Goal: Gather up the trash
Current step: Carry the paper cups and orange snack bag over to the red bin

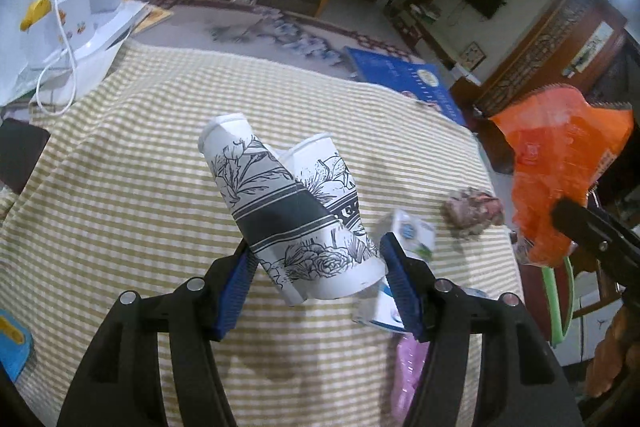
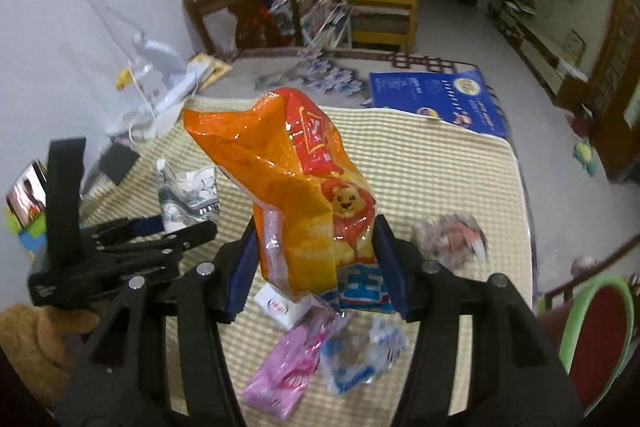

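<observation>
My left gripper (image 1: pixel 320 267) is shut on two crushed paper cups (image 1: pixel 292 211) with black flower prints, held above the checked cloth (image 1: pixel 140 187). My right gripper (image 2: pixel 316 263) is shut on an orange snack bag (image 2: pixel 296 187) with a lion on it, held upright above the cloth (image 2: pixel 420 179). The bag also shows at the right of the left wrist view (image 1: pixel 560 163). The left gripper and its cups (image 2: pixel 188 195) show at the left of the right wrist view. On the cloth lie a small white carton (image 2: pixel 276 307), a pink wrapper (image 2: pixel 288 371), a blue-white wrapper (image 2: pixel 360 359) and a crumpled tissue wad (image 2: pixel 452 239).
A white appliance with a cord (image 1: pixel 84 23) stands at the far left of the table. A blue book (image 2: pixel 436 99) lies at the far right edge. Wooden chairs (image 2: pixel 248 15) stand behind the table. A red and green stool (image 2: pixel 596 331) stands at the right.
</observation>
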{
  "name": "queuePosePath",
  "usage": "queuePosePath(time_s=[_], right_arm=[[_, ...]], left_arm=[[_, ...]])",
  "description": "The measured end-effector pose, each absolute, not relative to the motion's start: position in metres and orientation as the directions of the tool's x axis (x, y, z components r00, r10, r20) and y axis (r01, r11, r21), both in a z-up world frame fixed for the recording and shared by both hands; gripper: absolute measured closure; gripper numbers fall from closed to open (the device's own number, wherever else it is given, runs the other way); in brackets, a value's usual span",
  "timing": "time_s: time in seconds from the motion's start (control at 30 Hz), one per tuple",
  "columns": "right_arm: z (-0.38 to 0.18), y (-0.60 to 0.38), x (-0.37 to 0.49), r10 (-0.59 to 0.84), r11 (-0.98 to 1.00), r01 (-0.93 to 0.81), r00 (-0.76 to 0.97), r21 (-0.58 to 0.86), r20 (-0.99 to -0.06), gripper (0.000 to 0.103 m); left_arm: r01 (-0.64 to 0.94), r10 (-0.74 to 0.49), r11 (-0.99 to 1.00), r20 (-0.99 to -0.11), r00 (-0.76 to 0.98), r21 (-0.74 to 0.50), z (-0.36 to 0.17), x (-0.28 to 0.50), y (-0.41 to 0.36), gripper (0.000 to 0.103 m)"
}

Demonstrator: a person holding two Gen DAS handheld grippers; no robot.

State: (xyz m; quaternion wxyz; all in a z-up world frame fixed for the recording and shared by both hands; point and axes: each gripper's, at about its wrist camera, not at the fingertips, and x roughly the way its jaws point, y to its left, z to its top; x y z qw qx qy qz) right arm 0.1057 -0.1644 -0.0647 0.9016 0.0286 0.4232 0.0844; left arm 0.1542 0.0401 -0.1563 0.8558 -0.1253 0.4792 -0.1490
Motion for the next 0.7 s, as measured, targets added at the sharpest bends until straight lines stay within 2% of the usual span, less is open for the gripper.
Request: queuePosePath(time_s=[0.37,0.7], right_arm=[[-0.057,-0.199,0.065,0.123,0.981,0.030,0.670,0.192,-0.732,0.049],[-0.062,-0.206,0.044,0.125,0.970,0.069,0.678,0.231,-0.725,0.049]], left_arm=[[0.217,-0.407,0.913,-0.765,0.499,-0.345,-0.137,0.118,0.026,0.044],[0.240,-0.401,0.916,-0.771,0.495,-0.322,-0.132,0.103,0.023,0.044]])
